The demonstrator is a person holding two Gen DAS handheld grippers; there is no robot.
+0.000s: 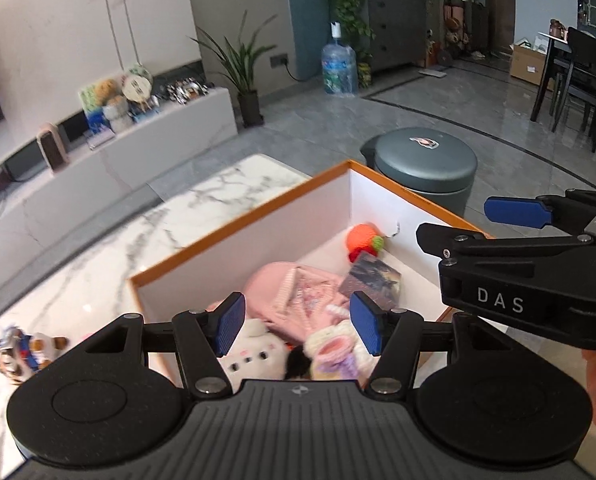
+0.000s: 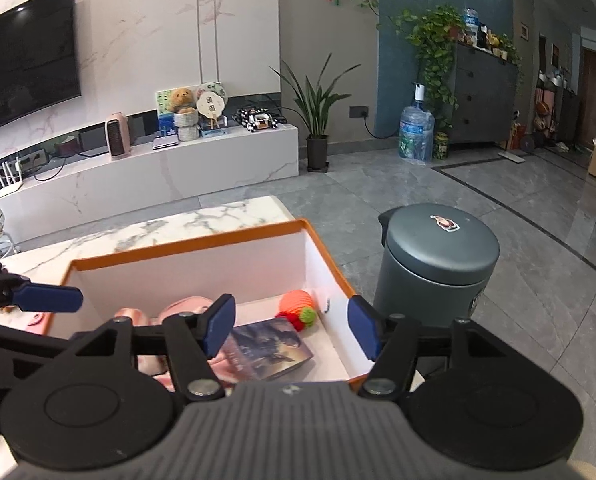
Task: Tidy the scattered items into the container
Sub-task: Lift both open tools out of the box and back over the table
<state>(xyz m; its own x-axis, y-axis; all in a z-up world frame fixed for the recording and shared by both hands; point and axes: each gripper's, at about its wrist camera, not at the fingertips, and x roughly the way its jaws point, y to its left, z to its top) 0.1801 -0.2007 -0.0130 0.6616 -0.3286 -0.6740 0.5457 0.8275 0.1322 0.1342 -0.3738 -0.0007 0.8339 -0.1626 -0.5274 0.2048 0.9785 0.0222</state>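
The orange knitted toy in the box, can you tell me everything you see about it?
The orange knitted toy looks like soft crocheted yarn: a round orange ball with a green tuft and a red bit beside it. It lies in the far corner of the white-walled box, close to the walls, next to a dark book. Neither gripper touches it.

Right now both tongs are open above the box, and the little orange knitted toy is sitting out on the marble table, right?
Not quite. The orange knitted toy is not out on the marble table; it lies inside the box, in the far corner by the white wall, as the right wrist view shows. The rest holds: the left tongs and right tongs are both open above the box.
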